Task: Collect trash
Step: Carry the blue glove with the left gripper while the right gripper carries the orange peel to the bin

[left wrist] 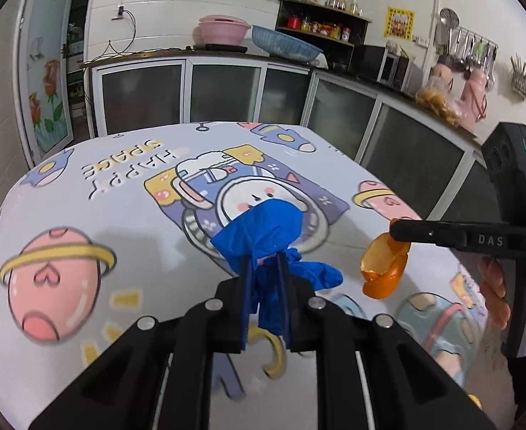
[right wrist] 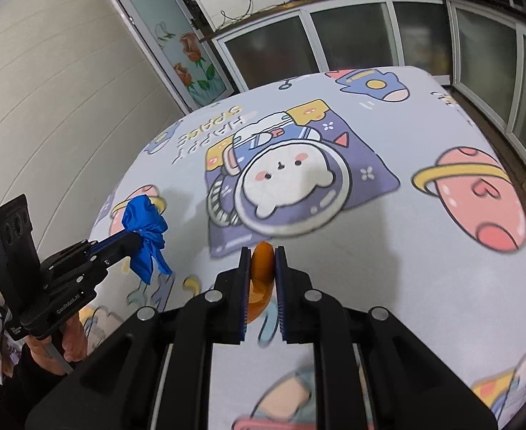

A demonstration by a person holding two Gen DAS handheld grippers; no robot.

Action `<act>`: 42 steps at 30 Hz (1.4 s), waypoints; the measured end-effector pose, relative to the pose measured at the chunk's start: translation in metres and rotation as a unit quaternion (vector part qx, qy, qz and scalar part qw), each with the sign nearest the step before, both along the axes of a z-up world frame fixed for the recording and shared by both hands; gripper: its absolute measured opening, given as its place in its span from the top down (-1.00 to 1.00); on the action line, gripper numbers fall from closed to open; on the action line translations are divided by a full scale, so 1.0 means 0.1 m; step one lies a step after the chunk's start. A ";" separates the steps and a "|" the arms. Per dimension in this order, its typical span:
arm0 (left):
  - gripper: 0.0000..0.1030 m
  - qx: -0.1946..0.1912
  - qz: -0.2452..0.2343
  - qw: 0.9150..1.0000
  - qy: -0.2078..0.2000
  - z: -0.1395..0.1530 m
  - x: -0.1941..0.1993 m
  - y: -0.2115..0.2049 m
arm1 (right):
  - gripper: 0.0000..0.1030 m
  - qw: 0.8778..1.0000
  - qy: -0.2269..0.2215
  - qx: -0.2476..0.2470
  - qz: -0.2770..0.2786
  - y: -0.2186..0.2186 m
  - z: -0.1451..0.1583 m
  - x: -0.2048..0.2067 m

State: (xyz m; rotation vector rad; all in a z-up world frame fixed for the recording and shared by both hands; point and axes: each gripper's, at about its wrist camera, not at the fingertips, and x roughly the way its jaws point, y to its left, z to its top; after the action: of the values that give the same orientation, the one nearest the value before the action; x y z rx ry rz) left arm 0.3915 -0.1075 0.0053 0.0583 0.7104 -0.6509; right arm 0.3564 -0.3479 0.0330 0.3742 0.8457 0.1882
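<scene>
My left gripper (left wrist: 263, 261) is shut on a crumpled blue plastic bag (left wrist: 263, 233) and holds it above the cartoon tablecloth (left wrist: 119, 208). The bag also shows in the right wrist view (right wrist: 144, 229), pinched by the left gripper (right wrist: 137, 238). My right gripper (right wrist: 261, 251) is shut on an orange peel (right wrist: 261, 268) and holds it above the cloth. In the left wrist view the right gripper (left wrist: 393, 231) comes in from the right with the orange peel (left wrist: 383, 267) hanging below its tips.
Kitchen cabinets with glass doors (left wrist: 227, 93) run behind and right of the table. The counter holds a pink basin (left wrist: 221, 30), a blue basket (left wrist: 284, 44) and a microwave (left wrist: 381, 61). A flower-painted door (right wrist: 176, 43) stands at the left.
</scene>
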 end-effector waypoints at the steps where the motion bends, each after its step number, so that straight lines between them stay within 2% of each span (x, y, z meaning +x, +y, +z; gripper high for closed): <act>1: 0.76 -0.006 0.000 1.000 0.003 0.01 -0.11 0.01 | 0.77 1.000 -0.002 -0.002 0.000 0.01 0.02 -0.09; 9: 0.76 -0.033 -0.021 0.999 0.006 0.07 -0.89 -0.04 | 0.76 0.999 -0.016 -0.020 -0.021 0.01 0.17 -0.98; 16: 0.76 -0.069 -0.055 0.996 0.003 0.24 -1.61 -0.23 | 0.76 0.997 -0.029 -0.026 -0.070 -0.19 0.20 -1.91; 21: 0.76 -0.078 -0.107 0.991 0.002 0.39 -2.16 -0.54 | 0.76 0.992 -0.032 -0.038 -0.116 -0.34 0.20 -2.68; 27: 0.76 -0.073 -0.183 0.980 -0.013 0.48 -2.87 -1.03 | 0.76 0.980 -0.022 -0.052 -0.189 -0.54 0.09 -3.67; 30: 0.75 -0.057 -0.238 0.969 -0.017 0.44 -3.27 -1.33 | 0.76 0.972 -0.015 -0.061 -0.227 -0.61 0.03 -4.16; 34: 0.75 -0.038 -0.312 0.949 0.006 0.28 -3.72 -1.70 | 0.76 0.958 0.004 -0.072 -0.276 -0.69 -0.09 -4.80; 42: 0.75 -0.005 -0.383 0.924 0.014 0.02 -4.41 -2.15 | 0.76 0.934 0.024 -0.086 -0.346 -0.76 -0.26 -5.62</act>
State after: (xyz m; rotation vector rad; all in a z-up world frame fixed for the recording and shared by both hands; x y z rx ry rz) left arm -0.0500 -0.3225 0.0075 0.3297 0.7056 -1.4074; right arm -0.2060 -0.4243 0.0074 0.4919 0.7262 -0.5502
